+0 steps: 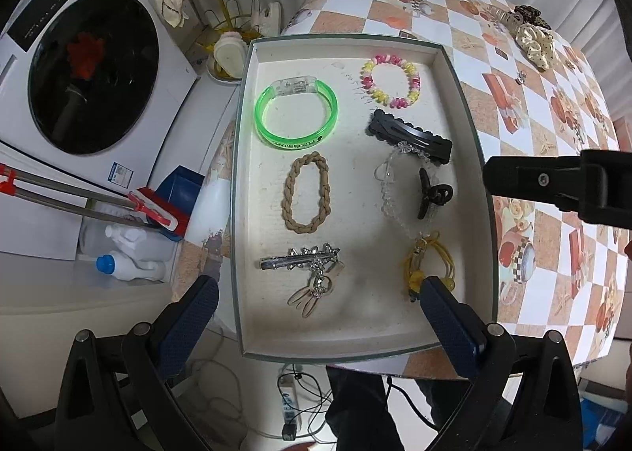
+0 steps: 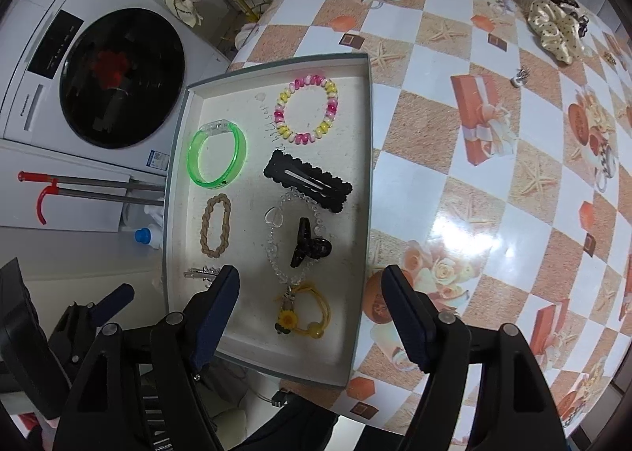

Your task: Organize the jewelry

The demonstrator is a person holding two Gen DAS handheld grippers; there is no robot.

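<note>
Right wrist view: right gripper [image 2: 310, 312] is held open and empty above the tray [image 2: 363, 214]; left gripper [image 1: 320, 301] likewise. Remaining scrunchie pile [image 2: 553, 22] lies far right on the table [image 2: 454, 182], nearer the right gripper.

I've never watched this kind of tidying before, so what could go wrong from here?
1. The tray overhangs the table edge on the near side; a push might tip it off.
2. The clear bead bracelet lies under the black claw clip and touches the yellow hair tie; lifting one may drag the others.
</note>
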